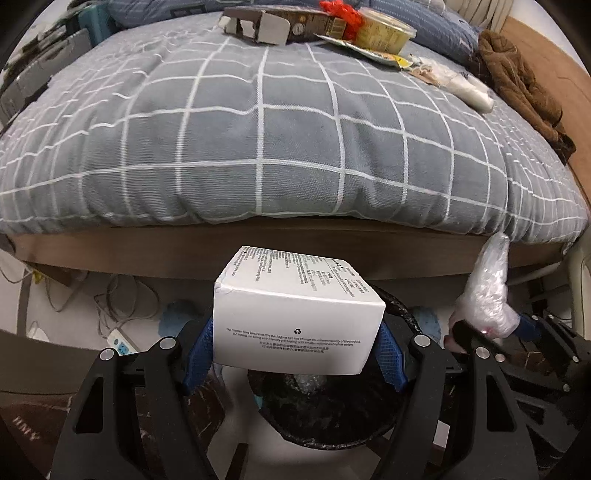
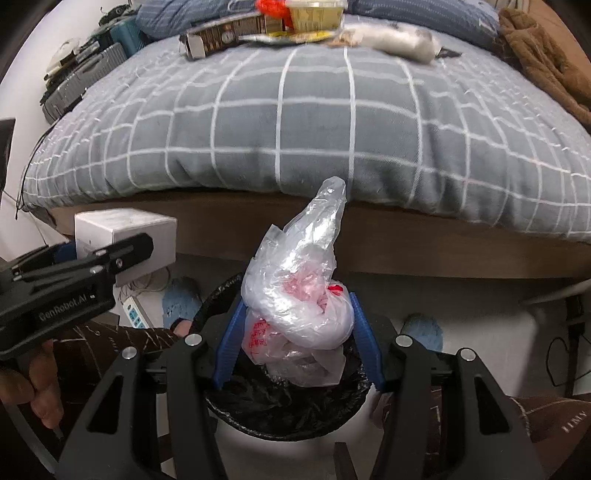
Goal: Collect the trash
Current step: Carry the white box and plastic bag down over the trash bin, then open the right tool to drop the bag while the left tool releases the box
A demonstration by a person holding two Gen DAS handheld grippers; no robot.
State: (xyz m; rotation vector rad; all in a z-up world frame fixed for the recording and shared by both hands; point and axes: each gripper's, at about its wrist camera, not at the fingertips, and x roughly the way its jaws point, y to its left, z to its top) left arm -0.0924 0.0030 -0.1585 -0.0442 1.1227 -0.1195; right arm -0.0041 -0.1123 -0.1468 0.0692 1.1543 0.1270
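My left gripper [image 1: 295, 354] is shut on a white cardboard box [image 1: 295, 325] with black print, held above a bin lined with a black bag [image 1: 332, 417]. The box also shows in the right wrist view [image 2: 125, 232]. My right gripper [image 2: 297, 339] is shut on a crumpled clear plastic bag [image 2: 299, 295] with red print, held over the same bin [image 2: 288, 410]. The bag shows at the right of the left wrist view [image 1: 484, 295]. More trash lies at the far end of the bed: a brown carton [image 1: 266, 22], a yellow tub [image 1: 384, 31], wrappers [image 1: 373, 51].
A bed with a grey checked duvet [image 1: 258, 129] fills the view ahead, its wooden frame [image 1: 258, 247] just beyond the bin. A brown garment [image 1: 524, 88] lies at its right. A power strip [image 1: 120, 345] and cables lie on the floor at left. Blue slippers [image 2: 181, 302] sit near the bin.
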